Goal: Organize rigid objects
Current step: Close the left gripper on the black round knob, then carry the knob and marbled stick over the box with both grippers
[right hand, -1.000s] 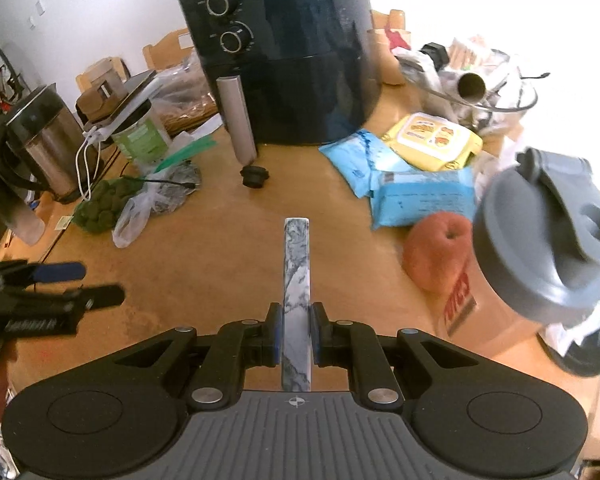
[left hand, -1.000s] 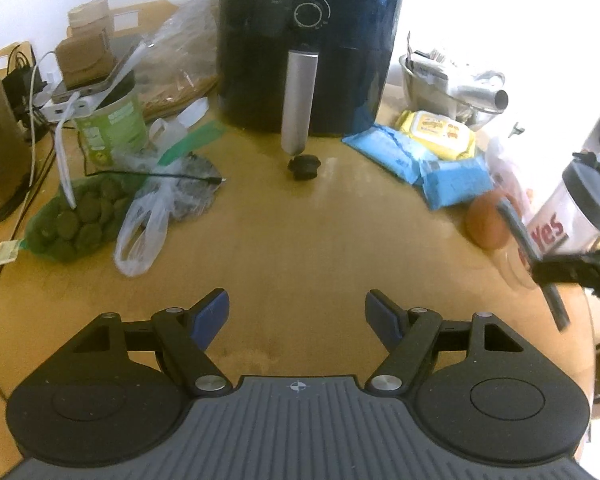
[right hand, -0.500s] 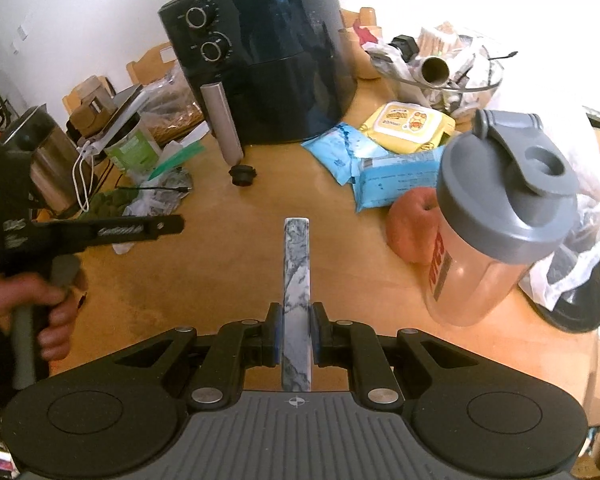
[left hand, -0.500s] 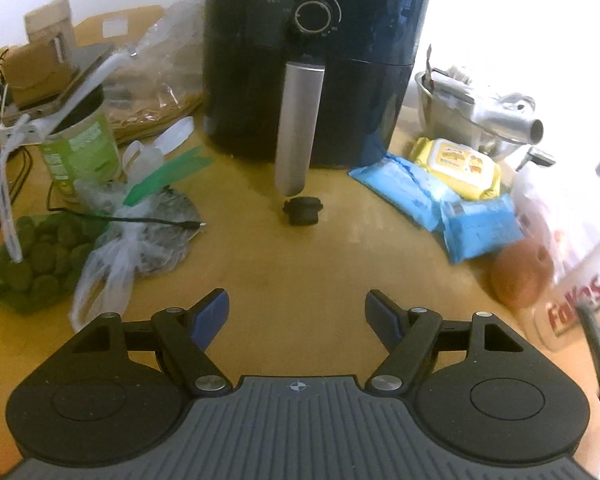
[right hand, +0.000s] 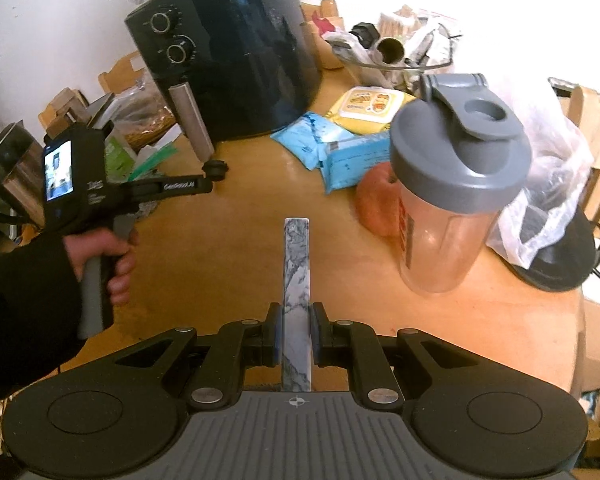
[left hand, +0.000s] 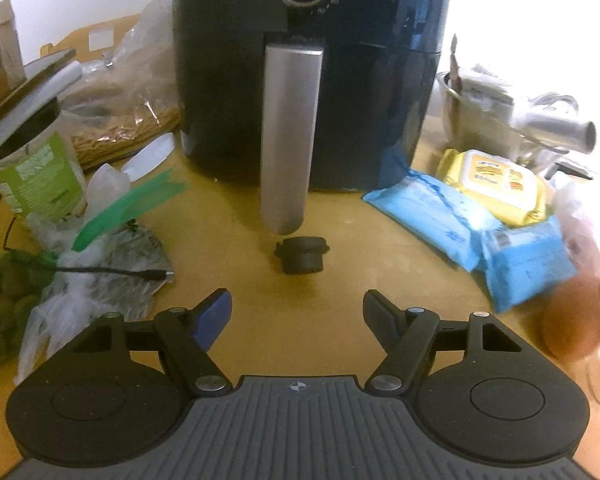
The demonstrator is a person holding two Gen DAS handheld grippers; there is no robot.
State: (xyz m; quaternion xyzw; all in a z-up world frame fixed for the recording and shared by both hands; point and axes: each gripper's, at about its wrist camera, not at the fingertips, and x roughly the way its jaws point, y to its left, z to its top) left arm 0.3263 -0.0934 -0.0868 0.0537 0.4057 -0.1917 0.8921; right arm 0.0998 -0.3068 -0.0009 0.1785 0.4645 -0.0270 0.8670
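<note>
A small black cap [left hand: 302,256] lies on the wooden table [left hand: 260,344] just under the air fryer's silver handle [left hand: 290,132]. My left gripper [left hand: 297,294] hovers a little short of the cap; its jaws are closing and nothing sits between them. In the right wrist view the cap [right hand: 215,169] shows just beyond the left gripper [right hand: 204,184], which a hand [right hand: 108,256] holds. My right gripper [right hand: 297,316] is shut on a thin marbled grey-white bar [right hand: 297,264] that sticks out forward over the table.
A dark air fryer [left hand: 300,60] stands behind the cap. Left of it are a green can [left hand: 36,176], plastic bags and a cable [left hand: 112,272]. Right are blue and yellow wipe packs [left hand: 432,208], an apple [right hand: 380,200], a grey-lidded shaker bottle [right hand: 452,200] and a metal bowl [left hand: 472,120].
My left gripper has moved forward and down toward the black cap and air fryer, and its jaws have narrowed slightly. The right gripper has rolled a little, still clamping the bar.
</note>
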